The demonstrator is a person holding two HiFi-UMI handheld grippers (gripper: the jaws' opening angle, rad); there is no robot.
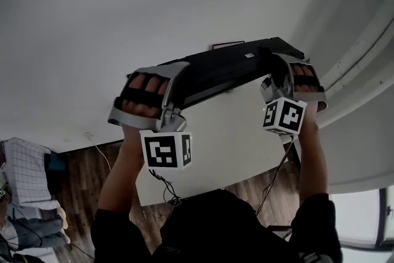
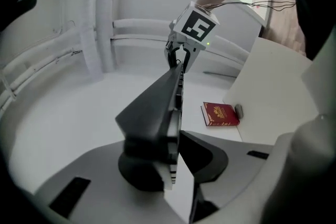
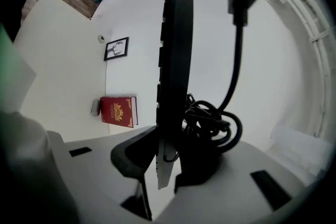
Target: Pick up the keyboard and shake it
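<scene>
Gripping the long black plastic keyboard point(image 1: 229, 68) by both of its short ends, I held it in the air, clear of the flat white rectangular table point(image 1: 237, 151) and touching it nowhere. It was turned on edge rather than lying flat, so each gripper view looked along its thin side.

My left gripper point(image 2: 176, 150) had its dark fingers drawn in narrow and clamped on the keyboard's left end, one pad on the smooth back and the other on the key side. My right gripper point(image 3: 170, 159) had its fingers narrow too and pressed on the opposite end. A black rubber cable point(image 3: 211, 124) was bunched in a loose coil against the keyboard just beside the right fingers, with one strand rising from it to a dark plug.

On the table lay a red hardback book with gold ornament point(image 2: 220, 114), flat and near the table's edge, with a small grey oblong object point(image 2: 239, 110) just beside it. Farther along the table was a small black-framed picture of a stag's head point(image 3: 115, 49), well apart from the book. Over the table, the black-and-white marker cubes on both grippers faced the head view.
</scene>
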